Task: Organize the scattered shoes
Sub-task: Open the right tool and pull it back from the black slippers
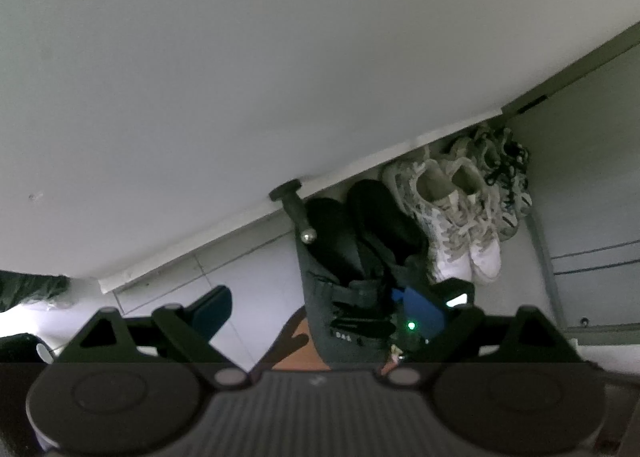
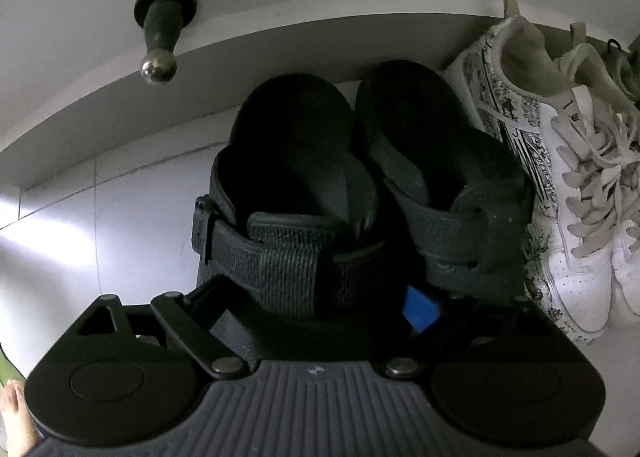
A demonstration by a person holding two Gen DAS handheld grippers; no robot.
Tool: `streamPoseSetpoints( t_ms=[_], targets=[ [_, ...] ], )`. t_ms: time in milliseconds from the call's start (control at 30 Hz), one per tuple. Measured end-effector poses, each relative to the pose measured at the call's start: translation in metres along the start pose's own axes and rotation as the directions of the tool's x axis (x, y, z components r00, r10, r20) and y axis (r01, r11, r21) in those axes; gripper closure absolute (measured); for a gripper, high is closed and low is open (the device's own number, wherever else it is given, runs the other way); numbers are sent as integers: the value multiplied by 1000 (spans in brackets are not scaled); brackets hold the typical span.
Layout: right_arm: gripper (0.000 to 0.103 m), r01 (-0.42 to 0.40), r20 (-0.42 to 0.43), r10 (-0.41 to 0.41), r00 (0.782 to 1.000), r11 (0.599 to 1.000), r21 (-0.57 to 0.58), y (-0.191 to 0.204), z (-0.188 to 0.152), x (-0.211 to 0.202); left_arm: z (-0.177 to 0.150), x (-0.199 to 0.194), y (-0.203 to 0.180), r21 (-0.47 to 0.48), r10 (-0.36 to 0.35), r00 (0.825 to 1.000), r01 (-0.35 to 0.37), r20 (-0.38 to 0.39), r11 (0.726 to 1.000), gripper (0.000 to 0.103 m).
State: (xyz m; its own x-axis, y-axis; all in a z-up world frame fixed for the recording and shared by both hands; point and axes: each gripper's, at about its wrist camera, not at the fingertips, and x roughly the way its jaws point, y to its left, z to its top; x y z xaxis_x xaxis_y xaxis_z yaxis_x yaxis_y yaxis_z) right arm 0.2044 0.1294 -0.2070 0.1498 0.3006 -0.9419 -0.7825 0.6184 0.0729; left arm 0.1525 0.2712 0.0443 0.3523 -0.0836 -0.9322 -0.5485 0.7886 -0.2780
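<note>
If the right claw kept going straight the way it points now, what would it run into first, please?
Most likely the black strapped sandal on the left of the pair. The right claw straddles its toe strap, with the blue pad beside it. Whether it already touches is unclear.

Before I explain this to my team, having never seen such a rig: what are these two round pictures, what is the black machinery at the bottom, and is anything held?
There is no robot. A person carries a two-finger gripper in each hand, each with a wide-angle camera looking along its fingers; that is the black machinery. One picture comes from the left gripper, which stands open. The other comes from the right gripper, close above a pair of black sandals on the tiled floor by the wall. Its fingers straddle the sandal on the picture's left; whether they press on it, I cannot tell. White sneakers stand beside the sandals, and a door stop sticks out above.
</note>
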Motion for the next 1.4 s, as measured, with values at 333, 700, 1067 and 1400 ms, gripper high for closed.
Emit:
streamPoseSetpoints(
  t_ms=[333,700,1067,1400],
  targets=[
    [7,-113,9,115,993,956,270,-42,-31,-57,1,1,-23,30,-24,1000,24,4,999,9],
    [8,-71,-54,117,992,847,528,-67,-149,-132,-1,10,-52,90,-33,999,34,-10,995,9],
    [58,61,-257,168,952,716,695,-62,-251,-106,-9,11,-57,96,-29,1000,30,-12,995,9],
    [81,42,-295,215,931,741,670,-47,-262,-89,-31,2,-51,-11,-15,1000,15,14,1000,8]
  ],
)
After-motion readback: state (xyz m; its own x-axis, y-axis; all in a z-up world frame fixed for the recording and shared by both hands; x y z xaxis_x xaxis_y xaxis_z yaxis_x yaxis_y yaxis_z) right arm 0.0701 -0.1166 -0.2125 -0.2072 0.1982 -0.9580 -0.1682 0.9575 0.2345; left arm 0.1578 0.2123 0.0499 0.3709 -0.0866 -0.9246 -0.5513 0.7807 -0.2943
